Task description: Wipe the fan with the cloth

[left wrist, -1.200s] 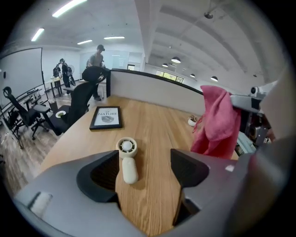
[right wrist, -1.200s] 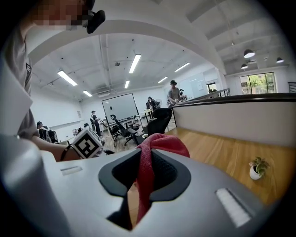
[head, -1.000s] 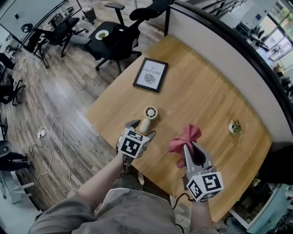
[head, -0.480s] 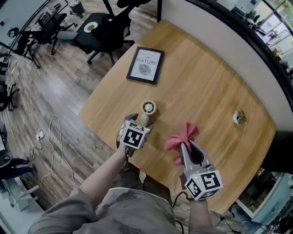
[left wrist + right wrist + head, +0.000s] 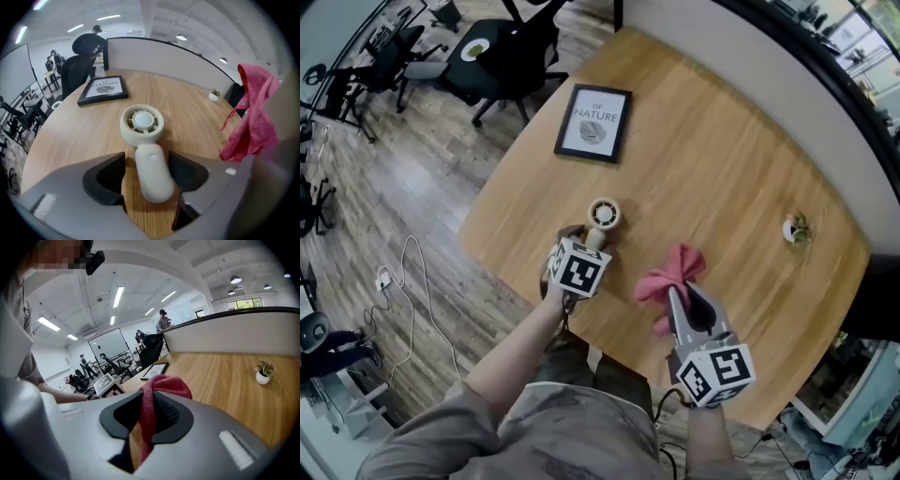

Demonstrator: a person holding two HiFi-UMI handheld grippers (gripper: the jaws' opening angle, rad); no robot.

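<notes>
A small cream fan (image 5: 142, 122) lies flat on the wooden table (image 5: 722, 169). Its handle sits between the closing jaws of the left gripper (image 5: 146, 161), which seem not yet to press it. In the head view that gripper's own body hides the handle, so only the round head shows. The right gripper (image 5: 147, 411) is clamped on a red cloth (image 5: 164, 383), whose lower end vanishes between the jaws.

A black-framed leaf print (image 5: 592, 124) lies flat on the light wooden table (image 5: 722, 159); a small white-potted plant (image 5: 796, 228) stands well apart from it.
</notes>
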